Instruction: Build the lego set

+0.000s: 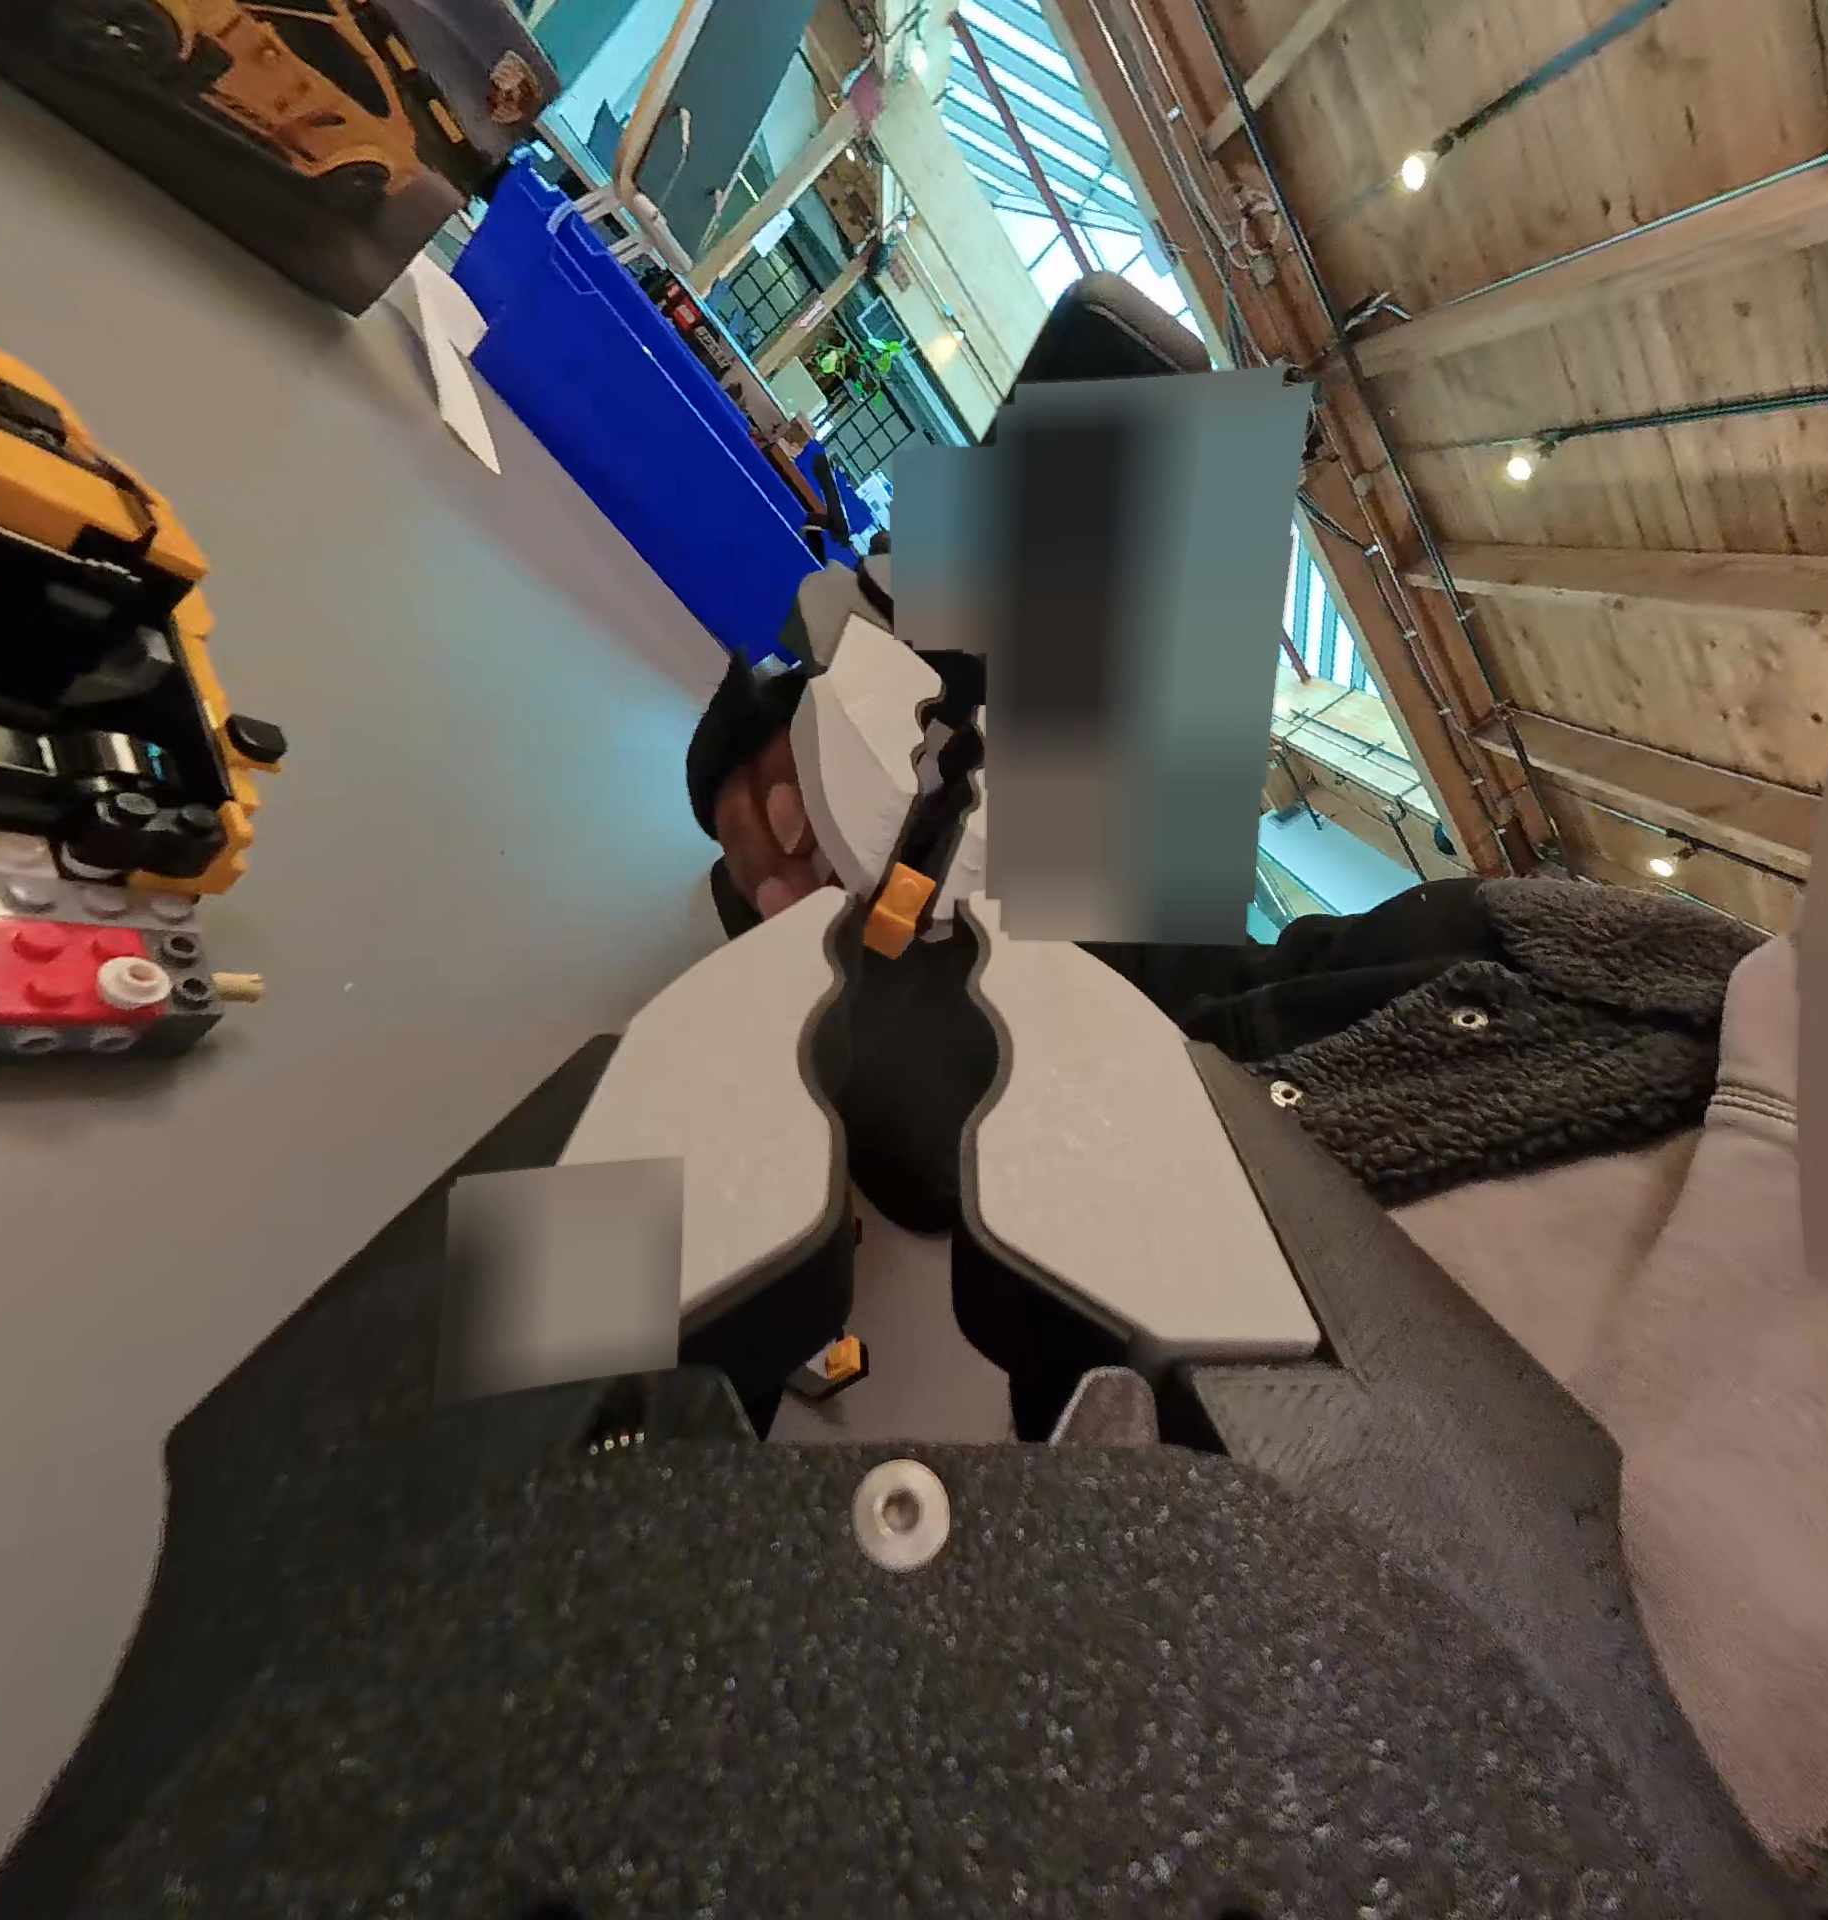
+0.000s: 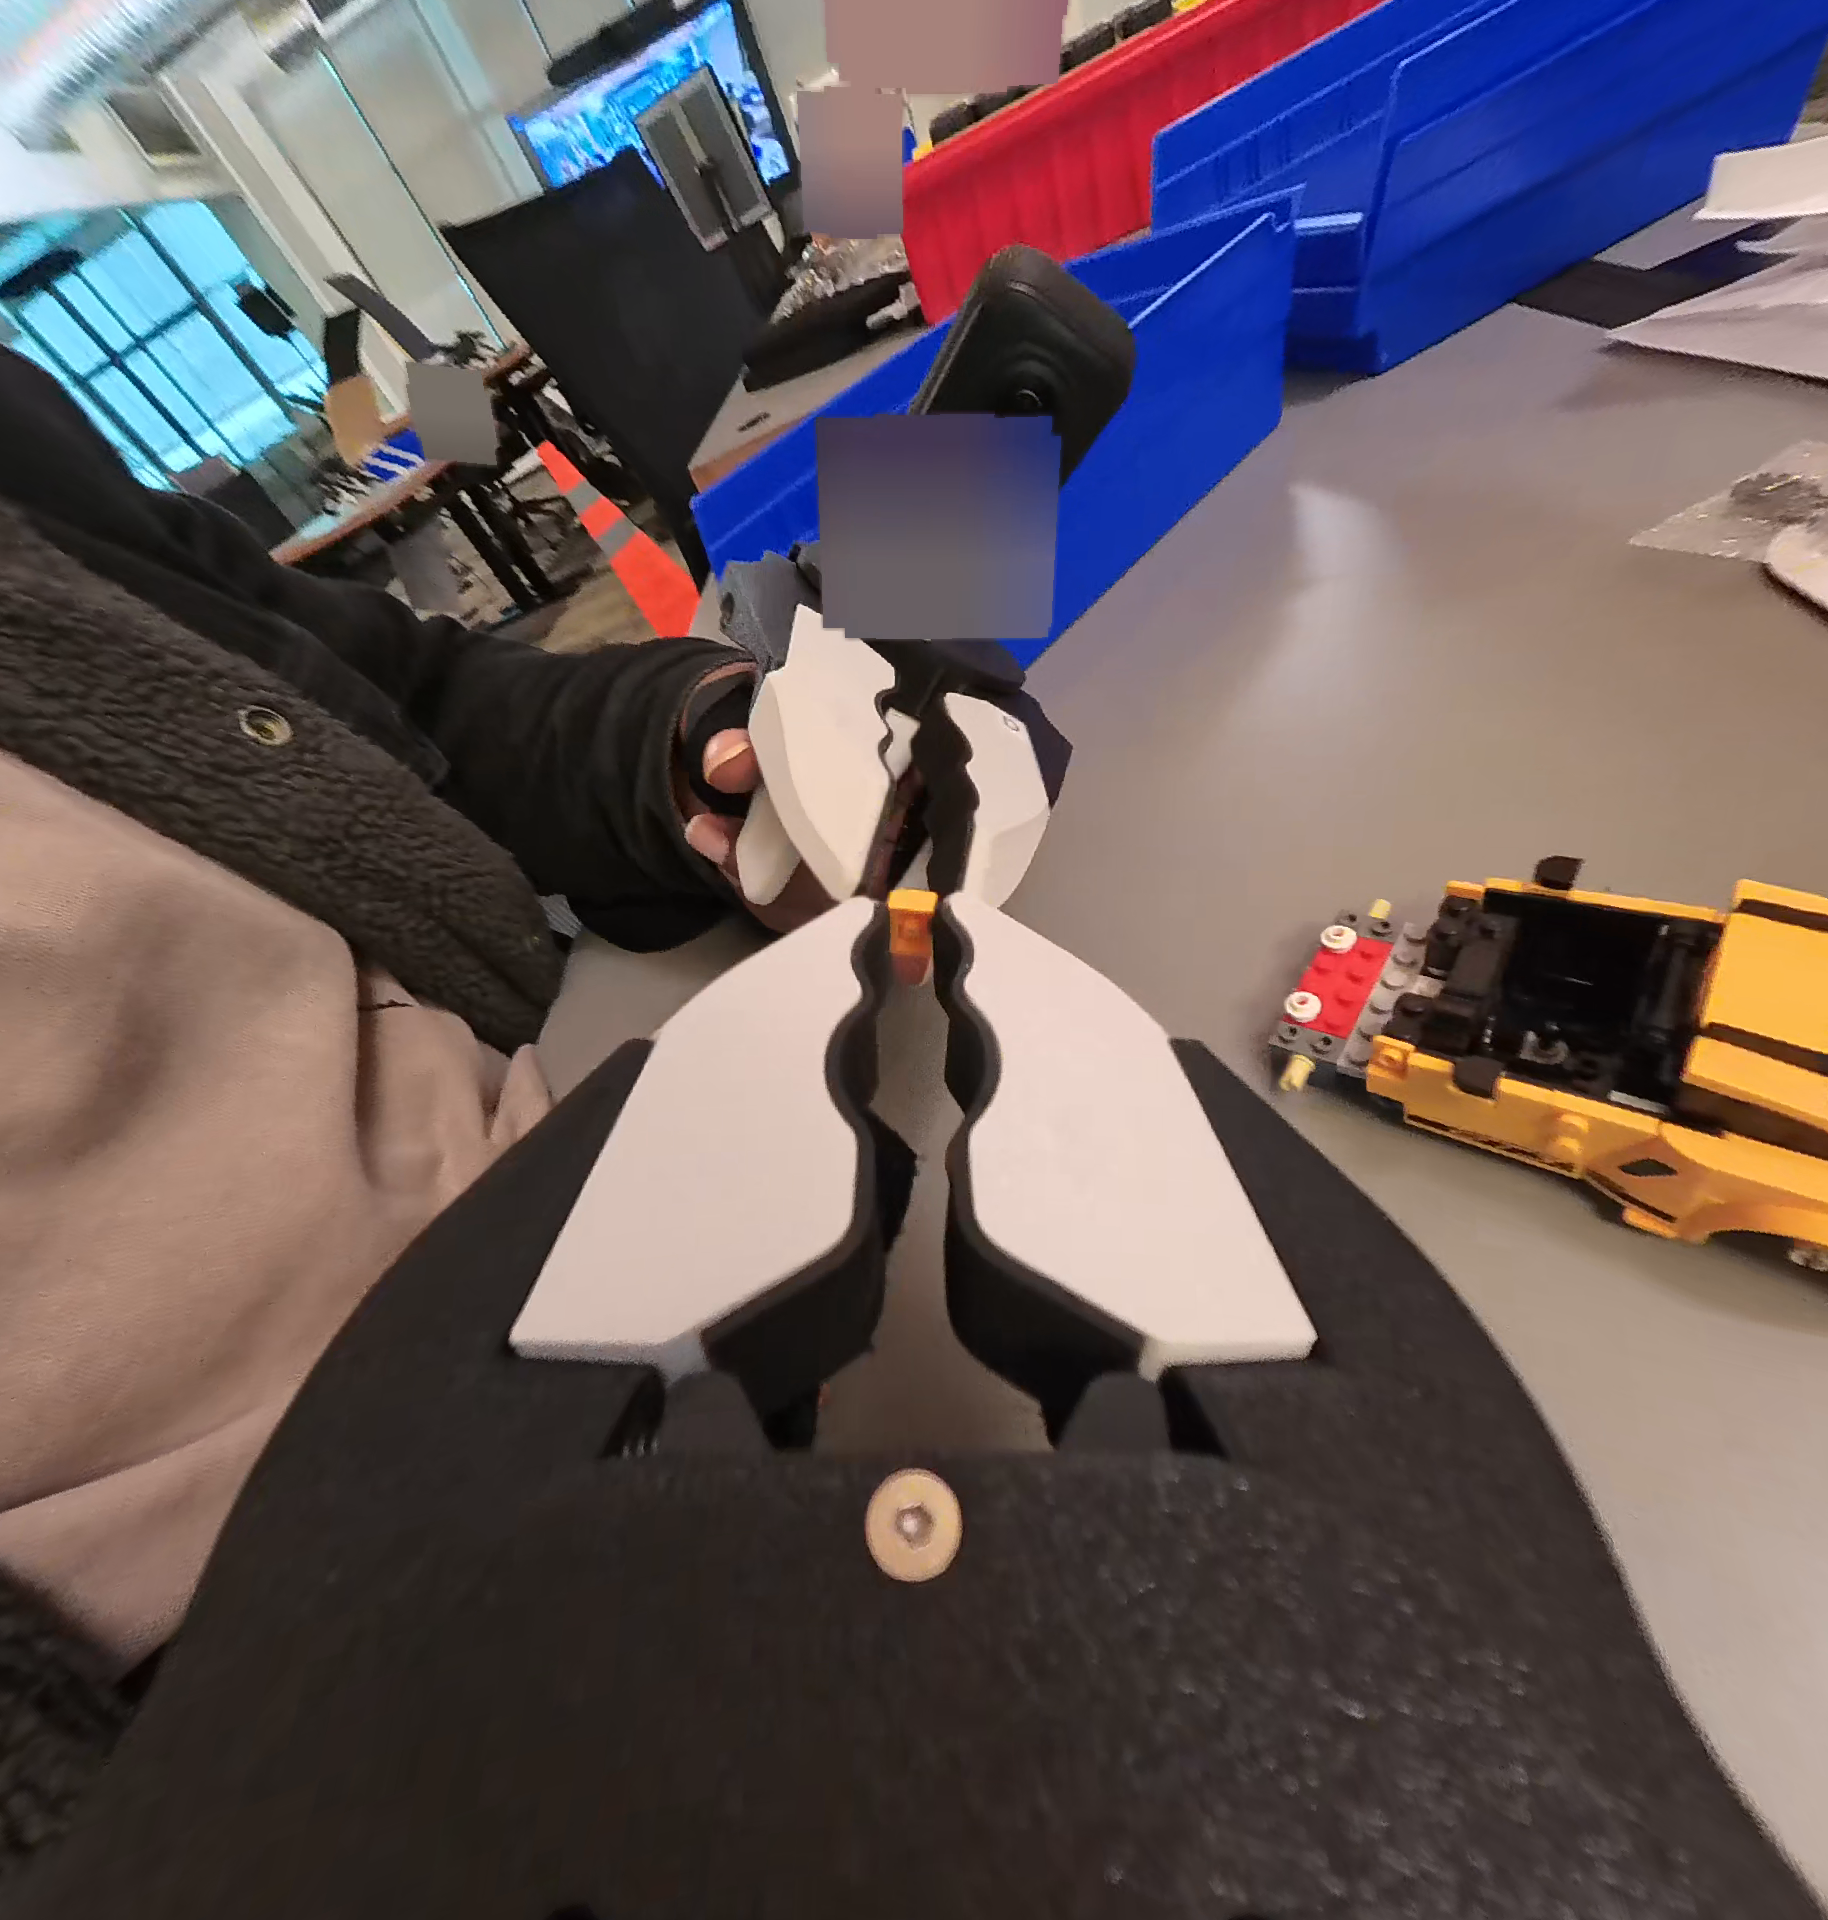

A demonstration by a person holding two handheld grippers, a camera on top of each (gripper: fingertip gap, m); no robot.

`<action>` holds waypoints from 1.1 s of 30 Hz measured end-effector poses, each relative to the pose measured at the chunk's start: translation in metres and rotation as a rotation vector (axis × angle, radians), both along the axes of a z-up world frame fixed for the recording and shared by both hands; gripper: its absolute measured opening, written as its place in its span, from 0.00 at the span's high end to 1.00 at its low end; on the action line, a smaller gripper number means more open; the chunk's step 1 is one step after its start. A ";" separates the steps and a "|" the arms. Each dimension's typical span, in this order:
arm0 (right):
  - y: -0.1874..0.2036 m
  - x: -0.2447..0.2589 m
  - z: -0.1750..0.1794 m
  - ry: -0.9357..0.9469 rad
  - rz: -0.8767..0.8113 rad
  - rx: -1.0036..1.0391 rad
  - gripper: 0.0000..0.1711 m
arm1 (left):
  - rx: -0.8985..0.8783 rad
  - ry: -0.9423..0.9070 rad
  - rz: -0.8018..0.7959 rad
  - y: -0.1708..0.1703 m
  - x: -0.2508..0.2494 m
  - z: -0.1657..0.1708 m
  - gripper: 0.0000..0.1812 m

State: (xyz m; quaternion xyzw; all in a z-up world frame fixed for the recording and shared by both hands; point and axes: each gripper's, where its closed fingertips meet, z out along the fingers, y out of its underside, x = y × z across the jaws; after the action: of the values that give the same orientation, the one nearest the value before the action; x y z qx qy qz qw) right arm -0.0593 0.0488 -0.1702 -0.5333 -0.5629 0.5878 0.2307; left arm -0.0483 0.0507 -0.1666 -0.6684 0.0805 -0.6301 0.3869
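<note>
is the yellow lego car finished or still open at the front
Still open: the yellow lego car shows bare red and grey plates at one end, uncovered.

Place: open loft-style office or lab
Ceiling: bare timber planks (image 1: 1616, 312), 1 o'clock
Storage: blue bins (image 2: 1512, 208) on grey tabletop (image 2: 1409, 675), 1 o'clock
Backdrop: screen (image 2: 661, 114), 11 o'clock; windows (image 2: 162, 291), 10 o'clock

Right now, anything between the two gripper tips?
Yes: a small orange lego piece sits between the right gripper and left gripper, tips meeting around it. Both wrist views show it; who grips it is unclear.
</note>
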 end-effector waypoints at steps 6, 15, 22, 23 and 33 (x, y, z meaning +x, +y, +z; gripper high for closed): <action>-0.002 0.001 0.005 0.025 0.023 -0.047 0.96 | 0.015 -0.012 -0.020 -0.003 0.001 0.003 0.92; -0.003 0.002 0.006 0.035 0.035 -0.067 0.96 | 0.019 -0.009 -0.025 -0.004 0.001 0.002 0.94; -0.002 0.005 0.014 0.067 0.047 -0.138 0.96 | 0.046 0.009 -0.037 -0.007 0.004 0.002 0.93; -0.002 0.005 0.014 0.067 0.048 -0.137 0.96 | 0.051 0.009 -0.040 -0.007 0.005 0.003 0.93; -0.006 0.005 0.011 0.050 0.081 -0.193 0.96 | 0.094 0.046 -0.028 -0.008 0.006 0.003 0.95</action>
State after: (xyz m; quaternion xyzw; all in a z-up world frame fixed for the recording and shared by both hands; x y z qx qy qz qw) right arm -0.0545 0.0425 -0.1592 -0.5152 -0.5188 0.6611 0.1682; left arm -0.0423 0.0427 -0.1636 -0.6625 0.1282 -0.6156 0.4070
